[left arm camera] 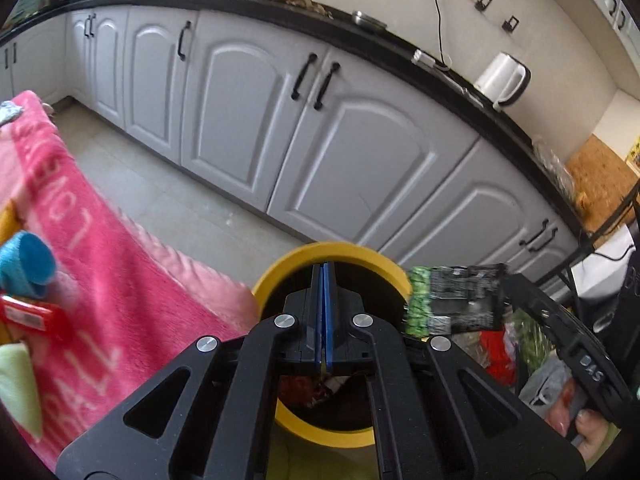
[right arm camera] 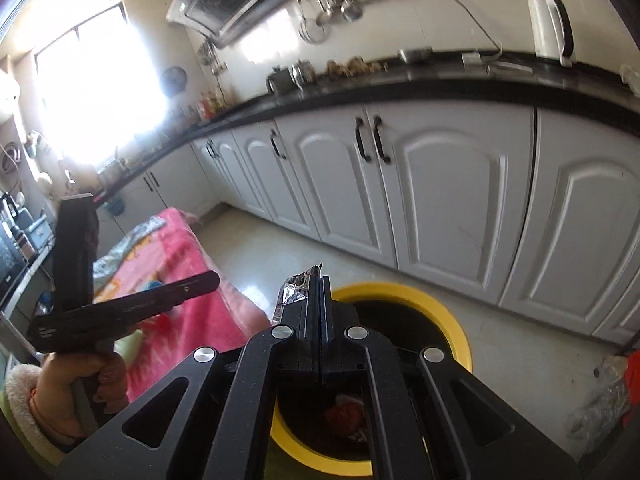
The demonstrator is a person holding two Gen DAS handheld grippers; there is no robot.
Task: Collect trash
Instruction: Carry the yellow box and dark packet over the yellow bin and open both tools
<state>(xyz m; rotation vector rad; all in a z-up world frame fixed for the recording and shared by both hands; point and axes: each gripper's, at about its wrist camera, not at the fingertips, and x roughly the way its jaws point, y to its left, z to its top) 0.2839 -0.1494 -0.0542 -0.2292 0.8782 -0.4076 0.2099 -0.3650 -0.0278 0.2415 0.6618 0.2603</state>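
Note:
My left gripper (left arm camera: 324, 270) is shut, its blue pads pressed together with nothing between them. It hangs over the yellow-rimmed bin (left arm camera: 344, 250). From the right wrist view the left gripper (right arm camera: 214, 280) shows side-on at the left, held by a hand. My right gripper (right arm camera: 320, 280) is shut on a crumpled wrapper (right arm camera: 294, 292) with a silver lining, above the bin's yellow rim (right arm camera: 452, 320). In the left wrist view that wrapper (left arm camera: 460, 300) is black and green, pinched by the right gripper (left arm camera: 506, 280) just right of the bin. Reddish trash (right arm camera: 344, 416) lies inside the bin.
A pink blanket (left arm camera: 100, 240) left of the bin carries a blue item (left arm camera: 28, 264), a red packet (left arm camera: 32, 316) and a green cloth (left arm camera: 16, 380). White cabinets (left arm camera: 240, 112) under a black counter line the far side. Plastic bags (left arm camera: 532, 360) lie right of the bin.

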